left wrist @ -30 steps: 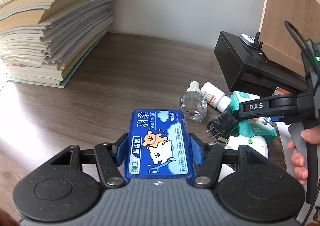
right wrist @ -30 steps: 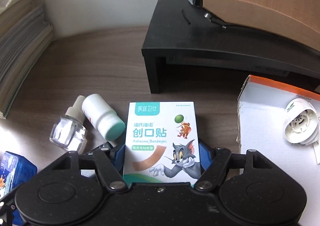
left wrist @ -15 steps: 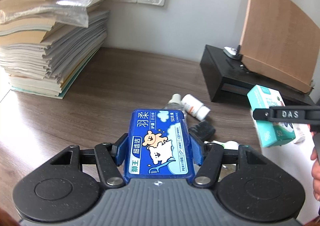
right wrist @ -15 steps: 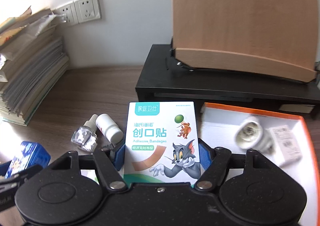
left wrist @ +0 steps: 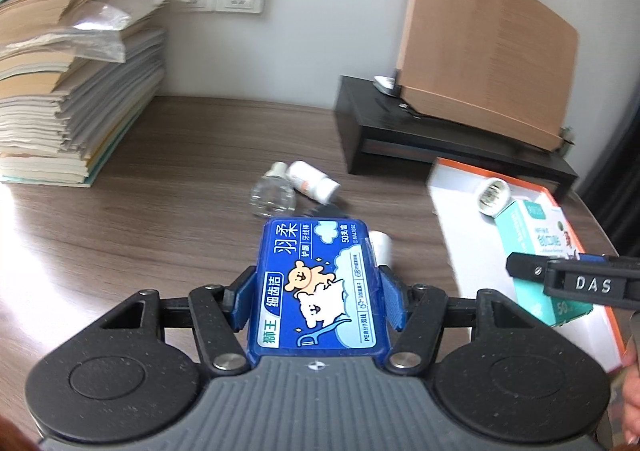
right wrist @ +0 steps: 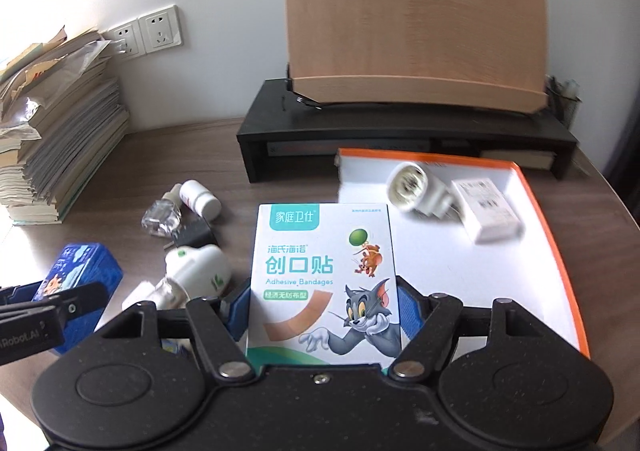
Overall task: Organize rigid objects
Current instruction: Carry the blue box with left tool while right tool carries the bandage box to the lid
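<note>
Sitting on the brown worktop is a big white tray with an orange rim. The right tongs squeeze a bandage box, held up at the tray's near edge. It looks light, thin and easy to dent, so a soft hold on its sides is best. The left tongs squeeze a smaller blue floss box above the worktop. It looks hard and smooth.
</note>
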Motion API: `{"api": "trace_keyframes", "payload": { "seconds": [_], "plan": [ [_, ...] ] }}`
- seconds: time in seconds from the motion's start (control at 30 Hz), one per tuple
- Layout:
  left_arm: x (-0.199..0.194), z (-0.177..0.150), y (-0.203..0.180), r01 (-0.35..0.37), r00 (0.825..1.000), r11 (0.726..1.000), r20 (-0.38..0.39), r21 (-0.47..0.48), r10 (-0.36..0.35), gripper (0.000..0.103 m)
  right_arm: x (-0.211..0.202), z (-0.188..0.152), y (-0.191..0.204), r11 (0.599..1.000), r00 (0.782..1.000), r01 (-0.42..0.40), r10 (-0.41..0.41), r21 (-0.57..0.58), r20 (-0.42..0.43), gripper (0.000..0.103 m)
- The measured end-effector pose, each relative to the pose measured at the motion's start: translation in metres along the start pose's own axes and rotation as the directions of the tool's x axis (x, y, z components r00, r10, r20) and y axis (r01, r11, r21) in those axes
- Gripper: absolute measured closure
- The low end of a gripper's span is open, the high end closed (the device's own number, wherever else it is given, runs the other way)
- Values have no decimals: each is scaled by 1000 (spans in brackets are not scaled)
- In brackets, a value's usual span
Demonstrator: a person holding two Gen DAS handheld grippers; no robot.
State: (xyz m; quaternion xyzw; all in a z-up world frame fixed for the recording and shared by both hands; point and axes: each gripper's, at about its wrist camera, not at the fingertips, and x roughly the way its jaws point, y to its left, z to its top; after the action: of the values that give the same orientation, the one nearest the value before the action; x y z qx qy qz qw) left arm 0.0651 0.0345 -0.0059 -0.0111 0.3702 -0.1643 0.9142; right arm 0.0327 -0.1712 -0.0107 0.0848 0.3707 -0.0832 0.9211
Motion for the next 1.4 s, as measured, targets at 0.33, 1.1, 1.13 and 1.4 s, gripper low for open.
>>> {"api": "trace_keyframes", "payload": {
  "seconds": [0.33, 1.1, 1.13, 1.4],
  "plan": [
    [-7, -12, -43, 113, 994, 991, -14, 78, -112, 40, -38, -28, -30, 994, 996, 89, -90, 63, 19, 19],
    [33, -4, -163, 137, 991, 982, -24, 130, -135, 40, -41, -13, -149, 990, 994, 102, -105, 94, 32, 19],
    [36, -3, -166, 133, 991, 982, -24, 130, -131, 40, -38, -12, -151, 991, 995, 98, -101, 91, 28, 19],
    [57, 3, -179, 103, 994, 987, -44, 123, -98, 40, -14, -1, -161, 995, 997, 72, -73, 69, 7, 19]
  ]
}}
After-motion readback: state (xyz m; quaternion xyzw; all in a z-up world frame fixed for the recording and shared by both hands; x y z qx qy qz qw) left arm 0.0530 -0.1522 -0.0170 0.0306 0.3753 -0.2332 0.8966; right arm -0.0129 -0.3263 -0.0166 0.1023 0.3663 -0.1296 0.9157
